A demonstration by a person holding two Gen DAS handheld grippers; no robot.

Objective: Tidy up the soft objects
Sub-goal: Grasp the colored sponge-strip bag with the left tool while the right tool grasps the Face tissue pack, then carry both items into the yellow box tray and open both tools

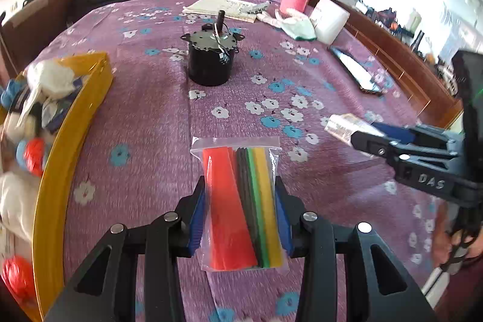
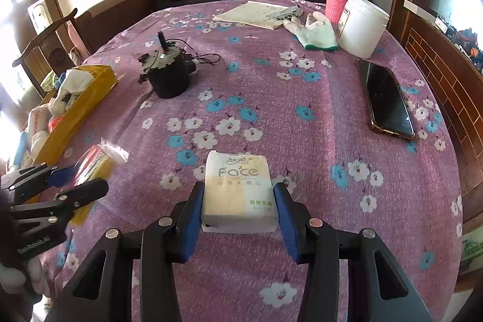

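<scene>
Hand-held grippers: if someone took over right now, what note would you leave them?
Left hand-held gripper: shut on the bag of coloured strips.
Right hand-held gripper: clamped on the tissue pack.
Yellow bin at the table's left edge already holds several soft items.
Left to do: put both items in the bin. A glove lies at the far side beside the white jar; possibly that too.

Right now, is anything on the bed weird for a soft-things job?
Yes: a black motor with loose wires stands mid-bedspread, hard among soft things. A phone lies near the right edge. The tissue pack and the bag of strips look fine, each held.
</scene>
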